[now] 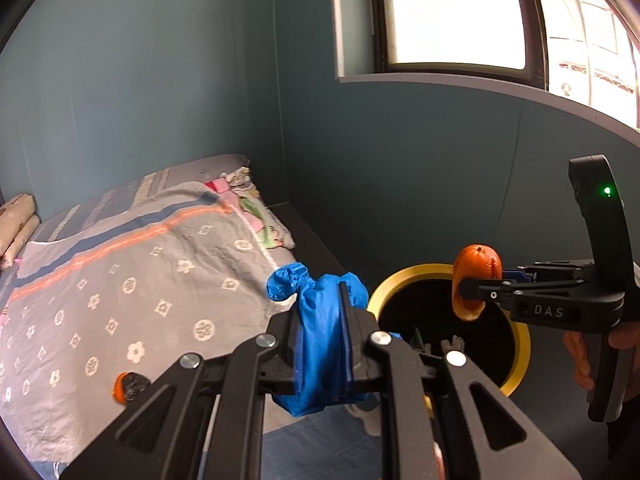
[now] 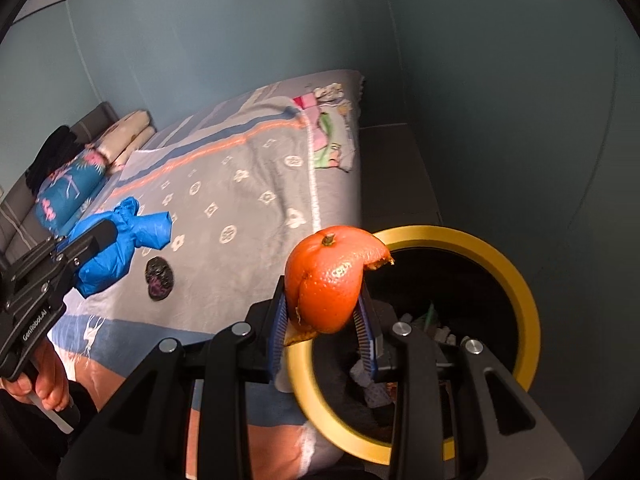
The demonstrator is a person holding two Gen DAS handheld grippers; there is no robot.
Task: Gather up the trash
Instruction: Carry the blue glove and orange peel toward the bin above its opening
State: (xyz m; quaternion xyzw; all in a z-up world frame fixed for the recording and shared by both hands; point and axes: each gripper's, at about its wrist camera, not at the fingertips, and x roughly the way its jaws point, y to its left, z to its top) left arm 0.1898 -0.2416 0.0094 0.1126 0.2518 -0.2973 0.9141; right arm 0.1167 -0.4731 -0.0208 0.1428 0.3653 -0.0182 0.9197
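My left gripper [image 1: 322, 320] is shut on a crumpled blue glove [image 1: 316, 312] and holds it above the bed's edge, just left of the bin; it also shows in the right wrist view [image 2: 120, 240]. My right gripper [image 2: 326, 312] is shut on an orange peel [image 2: 328, 276] and holds it over the rim of a black trash bin with a yellow rim [image 2: 524, 280]. The left wrist view shows the peel [image 1: 476, 280] above the bin [image 1: 386, 288]. A dark round scrap [image 2: 159, 277] with an orange edge lies on the bedspread; it also shows in the left wrist view [image 1: 130, 387].
The bed with a grey patterned bedspread [image 2: 248, 184] fills the left side. Pillows [image 2: 72, 188] lie at its far end. Teal walls [image 1: 160, 80] stand behind, with a window [image 1: 460, 12] at upper right. The bin holds several bits of trash [image 2: 440, 332].
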